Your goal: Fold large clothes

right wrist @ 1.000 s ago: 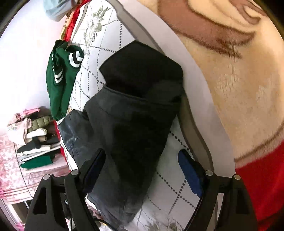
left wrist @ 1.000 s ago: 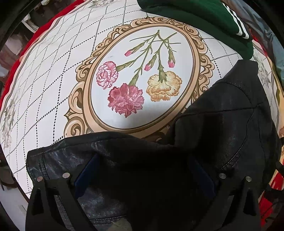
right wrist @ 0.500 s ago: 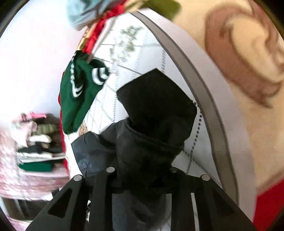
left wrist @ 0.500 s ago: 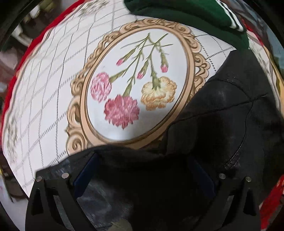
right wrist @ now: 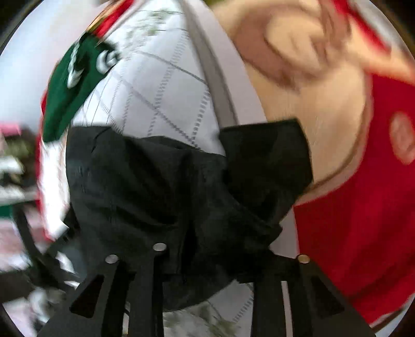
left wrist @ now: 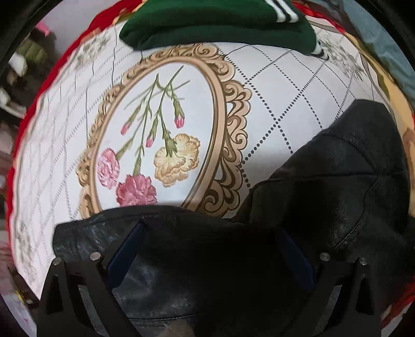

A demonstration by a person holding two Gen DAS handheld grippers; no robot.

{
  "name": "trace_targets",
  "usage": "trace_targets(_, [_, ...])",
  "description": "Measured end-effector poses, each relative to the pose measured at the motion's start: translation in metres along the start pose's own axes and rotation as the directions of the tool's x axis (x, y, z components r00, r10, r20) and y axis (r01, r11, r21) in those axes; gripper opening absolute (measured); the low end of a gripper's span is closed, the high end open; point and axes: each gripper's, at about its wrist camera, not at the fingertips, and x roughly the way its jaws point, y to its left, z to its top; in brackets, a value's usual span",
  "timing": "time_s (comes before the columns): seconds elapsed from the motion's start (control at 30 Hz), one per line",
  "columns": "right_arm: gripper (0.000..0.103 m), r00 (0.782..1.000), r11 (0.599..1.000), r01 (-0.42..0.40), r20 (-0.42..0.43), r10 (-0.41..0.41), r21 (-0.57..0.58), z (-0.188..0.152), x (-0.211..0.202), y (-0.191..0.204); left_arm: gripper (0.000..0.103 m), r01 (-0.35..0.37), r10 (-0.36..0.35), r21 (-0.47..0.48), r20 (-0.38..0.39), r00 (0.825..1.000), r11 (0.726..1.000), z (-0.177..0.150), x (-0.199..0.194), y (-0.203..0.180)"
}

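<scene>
Step in hand: we judged we were lifting one end of the black jacket (right wrist: 166, 186) to carry it over into a fold.
Right gripper (right wrist: 207, 261): its fingers were clenched on a bunch of the jacket's dark cloth; the jaws had just eased a little wider, yet the cloth stayed gathered between them.
Left gripper (left wrist: 207, 248): its jaws stood wide apart with the jacket's leathery edge lying between the blue pads (left wrist: 124, 251); we could not tell whether they pressed on it.
Doing it well: we thought the right grip needed firming before rising further, since a thick wad can slip; both hands ought to move level so the fold line stayed straight.
Where the jacket was: on the white quilted bedcover (left wrist: 272, 85), beside the framed flower print (left wrist: 160, 145), well apart from the folded green garment (left wrist: 212, 23) at the far edge.
How it looked: black, glossy and creased like leather in the left view, softer and matte where the right gripper bunched it; rumpled, not yet flat.
Blur: the right view was smeared, so finer detail escaped us.
</scene>
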Motion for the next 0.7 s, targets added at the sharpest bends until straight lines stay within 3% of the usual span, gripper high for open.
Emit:
trace_targets(0.1, [0.044, 0.974, 0.963, -0.225, -0.003, 0.228, 0.150, 0.007, 0.019, -0.039, 0.103, 0.079, -0.081, -0.071, -0.017, 0.997, 0.994, -0.006, 0.010, 0.017])
trace_targets(0.2, [0.057, 0.932, 0.912, -0.358, 0.026, 0.360, 0.201, 0.008, 0.030, -0.054, 0.103, 0.158, -0.168, -0.169, -0.049, 0.984, 0.973, -0.006, 0.018, 0.033])
trace_targets(0.27, [0.069, 0.909, 0.883, -0.414, 0.050, 0.413, 0.222, 0.008, 0.032, -0.058, 0.103, 0.158, -0.169, -0.172, -0.048, 0.984, 0.972, -0.009, 0.015, 0.034])
trace_targets(0.3, [0.081, 0.898, 0.872, -0.437, 0.061, 0.435, 0.221, 0.009, 0.033, -0.056, 0.103, 0.134, -0.142, -0.161, -0.042, 0.989, 0.978, -0.009, 0.011, 0.031])
trace_targets(0.33, [0.086, 0.896, 0.871, -0.442, 0.064, 0.439, 0.214, 0.011, 0.034, -0.052, 0.103, 0.096, -0.101, -0.139, -0.032, 0.994, 0.986, -0.012, 0.004, 0.029])
trace_targets(0.37, [0.094, 0.900, 0.878, -0.435, 0.062, 0.432, 0.201, 0.012, 0.034, -0.046, 0.103, 0.027, -0.028, -0.099, -0.012, 1.000, 0.995, -0.012, -0.005, 0.019])
trace_targets(0.47, [0.096, 0.936, 0.928, -0.351, 0.058, 0.347, 0.127, 0.016, 0.036, -0.021, 0.103, -0.126, 0.126, -0.003, 0.012, 0.992, 0.992, -0.013, -0.016, -0.006])
trace_targets(0.53, [0.093, 0.956, 0.950, -0.291, 0.070, 0.285, 0.112, 0.016, 0.034, -0.011, 0.103, -0.175, 0.174, 0.020, 0.020, 0.984, 0.984, -0.012, -0.014, -0.015])
trace_targets(0.6, [0.055, 0.977, 0.977, -0.195, 0.098, 0.187, 0.083, 0.013, 0.027, -0.001, 0.103, -0.197, 0.196, 0.031, 0.020, 0.980, 0.980, -0.009, -0.013, -0.020])
trace_targets(0.7, [0.032, 0.968, 0.965, -0.222, 0.148, 0.201, 0.139, 0.010, 0.016, -0.005, 0.103, -0.209, 0.208, 0.037, 0.028, 0.978, 0.977, -0.010, -0.010, -0.022])
